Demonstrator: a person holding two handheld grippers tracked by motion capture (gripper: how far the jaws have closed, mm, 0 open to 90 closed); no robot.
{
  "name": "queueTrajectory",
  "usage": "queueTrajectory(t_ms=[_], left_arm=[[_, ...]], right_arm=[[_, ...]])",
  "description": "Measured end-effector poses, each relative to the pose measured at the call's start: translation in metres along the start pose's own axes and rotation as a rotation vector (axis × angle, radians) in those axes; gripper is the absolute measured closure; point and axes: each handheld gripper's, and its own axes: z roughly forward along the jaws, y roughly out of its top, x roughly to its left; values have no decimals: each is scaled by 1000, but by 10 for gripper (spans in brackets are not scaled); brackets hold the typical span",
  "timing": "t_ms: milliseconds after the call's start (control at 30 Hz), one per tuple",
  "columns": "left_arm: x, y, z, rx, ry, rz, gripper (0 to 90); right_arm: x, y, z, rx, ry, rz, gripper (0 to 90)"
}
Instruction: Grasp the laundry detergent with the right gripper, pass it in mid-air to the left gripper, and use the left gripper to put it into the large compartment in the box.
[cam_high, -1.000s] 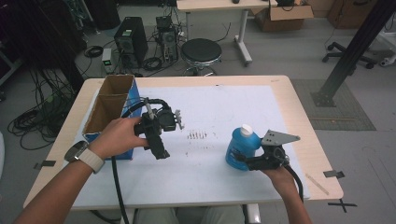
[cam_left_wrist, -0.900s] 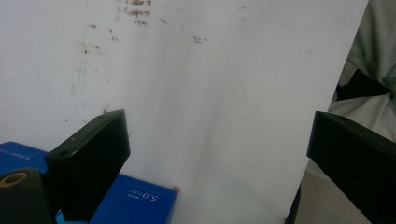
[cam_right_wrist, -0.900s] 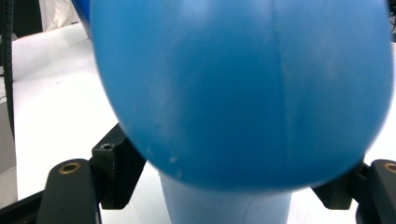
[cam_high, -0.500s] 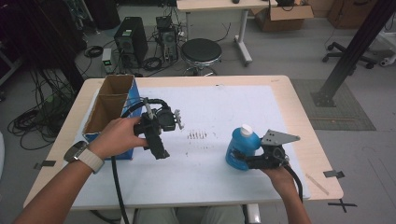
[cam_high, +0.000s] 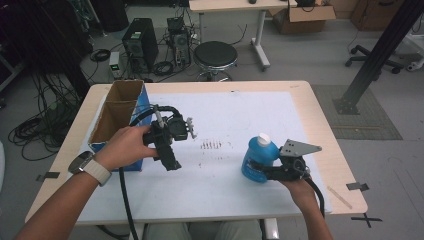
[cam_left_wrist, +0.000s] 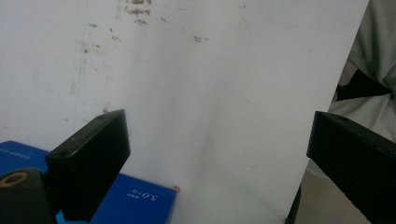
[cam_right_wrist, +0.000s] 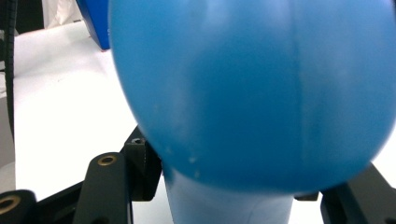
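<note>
The right hand-held gripper (cam_high: 260, 170) has just been closing its jaws, and now they squeeze the low part of a blue bottle (cam_high: 257, 157). The bottle stands upright on the white sheet (cam_high: 240, 115) that covers the counter (cam_high: 320, 130), right at the gripper's tips. A white cap (cam_high: 263, 139) sits on top of the bottle, above the jaws.

The bottle looks like smooth plastic. I think it could be slippery, and its round belly may squish a little if it is squeezed hard. If it is full it will feel heavy at the bottom. In the right gripper view the belly (cam_right_wrist: 252, 88) bulges wide, and a thinner part (cam_right_wrist: 224, 205) runs down between the jaws. That thinner part seems the best place to hold, because the wide belly cannot slide through.

The left hand-held gripper (cam_high: 172, 162) has its jaws wide apart with nothing between them. It hangs over the sheet, well away from the bottle. Just beside it stands a blue box (cam_high: 120, 122) with an open top.

In the left gripper view, a corner of the blue box (cam_left_wrist: 135, 200) shows small white writing that reads like "5.0", seen upside down. I cannot read any words on the bottle.
</note>
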Motion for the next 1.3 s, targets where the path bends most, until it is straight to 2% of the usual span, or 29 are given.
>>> queueTrajectory(t_ms=[333, 533, 700, 800, 833, 867, 900, 933, 1067, 1100, 1133, 1233, 1300], left_arm=[[1, -1, -4, -19, -2, -7, 65], [1, 2, -15, -46, -2, -2, 65], [0, 9, -25, -54, 10, 11, 64], [-1, 14, -32, -48, 14, 22, 64], [-2, 15, -33, -50, 15, 26, 64], [-3, 18, -37, -49, 15, 37, 64], [-3, 18, -37, -49, 15, 37, 64], [-4, 20, -39, -48, 18, 42, 64], [-6, 26, -48, -46, 21, 62, 64], [-7, 29, -53, -53, 14, 75, 63], [-7, 29, -53, -53, 14, 75, 63], [-9, 35, -58, -51, 11, 94, 63], [-11, 38, -61, -47, 12, 104, 62]], right_arm=[[-2, 0, -4, -20, 19, 26, 427], [-3, 16, -13, -7, 42, -8, 429], [-3, 32, -20, 3, 85, -34, 428], [-3, 43, -24, 7, 132, -35, 429], [-3, 43, -24, 7, 132, -35, 429], [-2, 49, -26, 10, 162, -45, 428], [-2, 49, -26, 10, 162, -45, 428], [0, 55, -27, 14, 195, -61, 429], [4, 64, -27, 21, 240, -83, 428], [6, 70, -26, 24, 271, -96, 429], [6, 70, -26, 24, 271, -96, 429], [9, 80, -21, 23, 317, -114, 429], [10, 82, -19, 26, 325, -119, 429]])
